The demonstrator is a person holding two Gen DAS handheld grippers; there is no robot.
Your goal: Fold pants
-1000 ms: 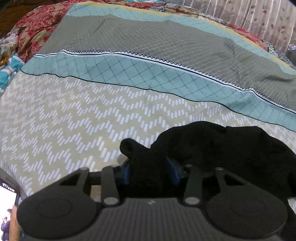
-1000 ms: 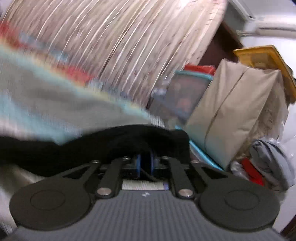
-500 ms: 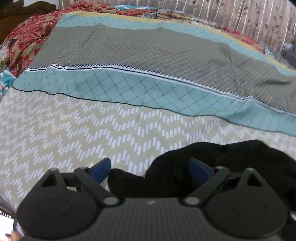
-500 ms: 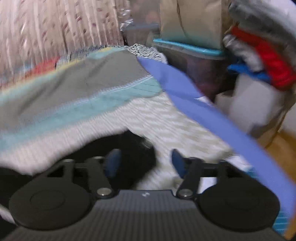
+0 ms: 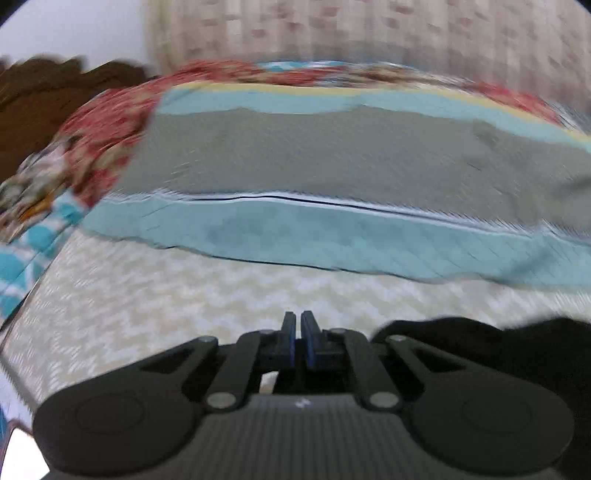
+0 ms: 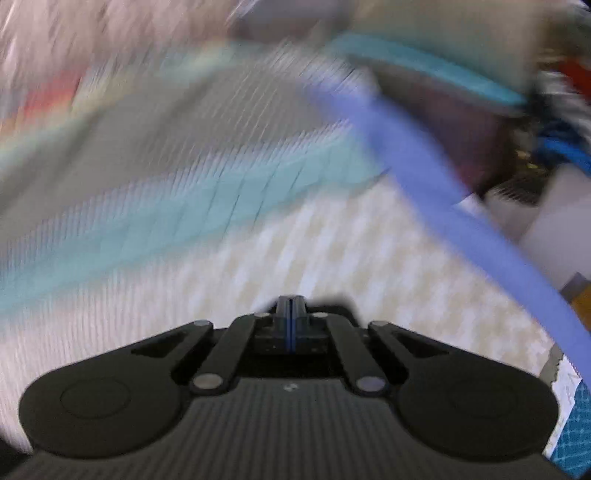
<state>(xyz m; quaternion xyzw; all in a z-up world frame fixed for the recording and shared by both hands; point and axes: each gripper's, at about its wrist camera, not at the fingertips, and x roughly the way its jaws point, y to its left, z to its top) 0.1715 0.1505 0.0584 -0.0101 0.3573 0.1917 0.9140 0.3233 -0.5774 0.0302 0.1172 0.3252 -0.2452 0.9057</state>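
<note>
The black pants (image 5: 498, 343) lie bunched on the patterned bedspread (image 5: 147, 295), low and right in the left wrist view, beside the gripper body. My left gripper (image 5: 298, 314) hangs over bare bedspread to their left, its jaws closing until the blue pads meet on nothing. In the blurred right wrist view my right gripper (image 6: 291, 298) is likewise closing to shut with nothing between its pads. A small dark patch (image 6: 341, 306) shows just right of its tips; whether it is pants cloth I cannot tell.
A red floral quilt (image 5: 103, 129) and a dark wooden headboard (image 5: 55, 96) lie at the far left, with a curtain (image 5: 369, 29) behind the bed. A blue band (image 6: 424, 177) marks the bed's right edge. Beyond it are a bag and piled clothes (image 6: 554, 92).
Both grippers held the black pants, opened and let them go, then shut on nothing. The right gripper swung fast across the bed towards its right edge. The left view tilted up.
</note>
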